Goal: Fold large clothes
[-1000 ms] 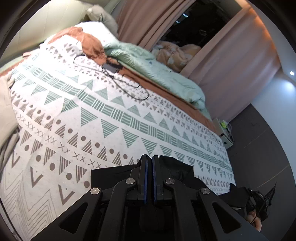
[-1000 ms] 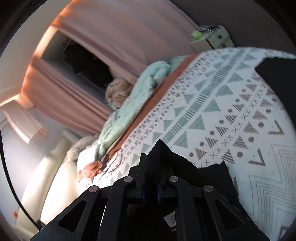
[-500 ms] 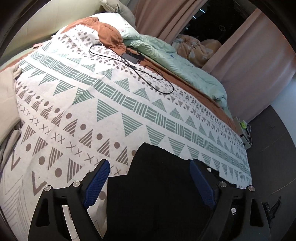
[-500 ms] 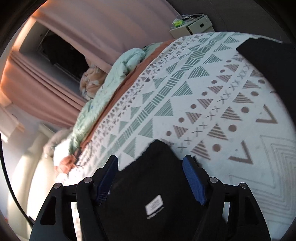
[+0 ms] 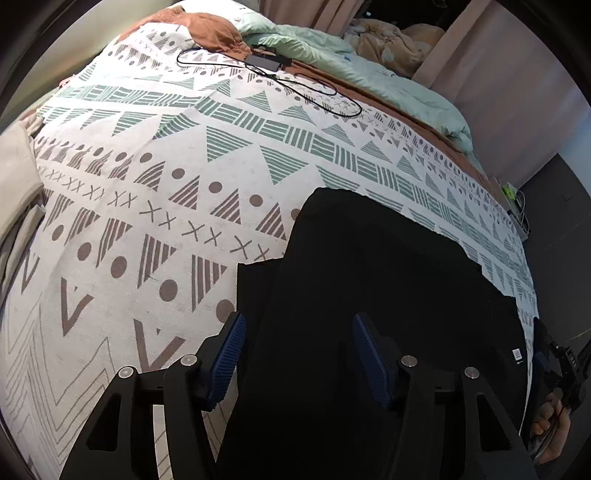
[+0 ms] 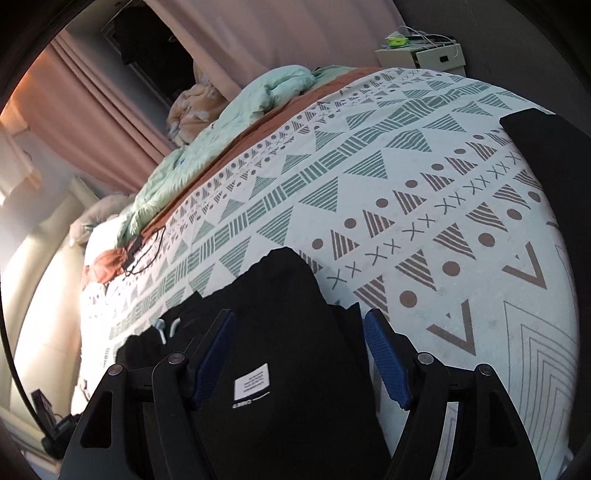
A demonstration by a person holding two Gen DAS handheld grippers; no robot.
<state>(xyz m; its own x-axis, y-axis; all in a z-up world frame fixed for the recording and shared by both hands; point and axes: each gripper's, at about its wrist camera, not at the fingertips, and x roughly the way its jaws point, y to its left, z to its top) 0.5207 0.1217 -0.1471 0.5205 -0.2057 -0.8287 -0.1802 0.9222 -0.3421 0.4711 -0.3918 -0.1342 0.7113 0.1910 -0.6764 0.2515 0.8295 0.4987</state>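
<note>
Lying across the lower middle of both views, the black garment (image 5: 369,295) rests flat on the patterned bedspread (image 5: 166,177), which covers the bed with green striped triangles, brown dots and crosses. In the left wrist view the left gripper (image 5: 297,343) hangs over the garment with its jaws spread wide, blue pads (image 5: 227,354) on either side of the dark cloth and holding nothing. The cloth fills the lower centre and lower right of that frame, its upper edge curving across the middle. At the far lower right a hand (image 5: 550,424) grips the handle of the other tool.

In the right wrist view the right gripper (image 6: 299,347) likewise has its jaws apart, empty, with the garment spread beneath and between them. A white label (image 6: 253,384) shows on the black fabric in the lower centre, and two pale drawstring ends (image 6: 166,328) lie at its left edge. A separate stretch of black cloth sits at the upper right edge of this frame.

Toward the top of the left wrist view a black cable (image 5: 295,85) loops over the bedspread beside a mint-green duvet (image 5: 369,70) and a rust-orange cloth (image 5: 210,29). Pink curtains (image 6: 92,110) hang in the upper left of the right wrist view, with a small cabinet (image 6: 424,55) at the top right.
</note>
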